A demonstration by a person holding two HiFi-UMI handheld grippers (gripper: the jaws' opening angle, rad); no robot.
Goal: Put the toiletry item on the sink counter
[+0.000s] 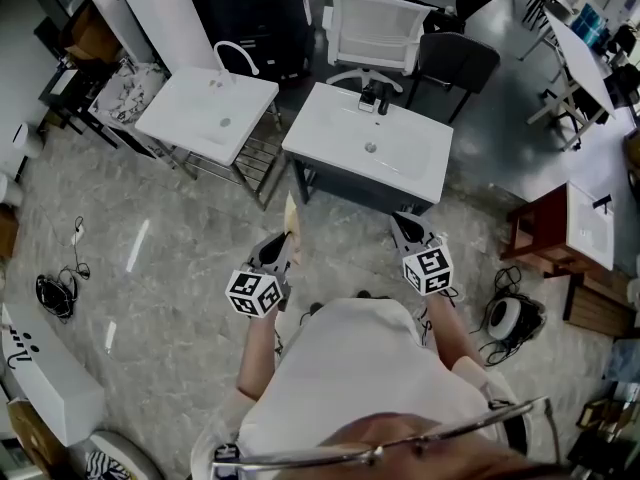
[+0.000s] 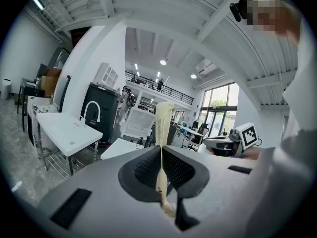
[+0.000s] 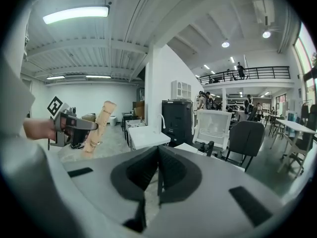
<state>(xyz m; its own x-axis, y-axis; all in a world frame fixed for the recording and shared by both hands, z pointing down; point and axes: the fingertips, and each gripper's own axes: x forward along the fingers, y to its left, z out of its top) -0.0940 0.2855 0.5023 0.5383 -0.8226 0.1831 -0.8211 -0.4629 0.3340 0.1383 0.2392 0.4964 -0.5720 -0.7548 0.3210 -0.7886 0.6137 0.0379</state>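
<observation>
A cream tube (image 2: 163, 123) is clamped by its lower end between the fingers of the left gripper (image 2: 161, 155) and is held roughly upright in the air (its upper end stands clear above the fingers). The fingers of the right gripper (image 3: 157, 157) are pressed together with nothing between them. Both grippers are held side by side over the floor (image 1: 180, 268), short of the white desk with the sink (image 1: 330, 128), on which a dark tap (image 1: 375, 96) is mounted. A second sink (image 1: 205, 113) is seen to its left.
</observation>
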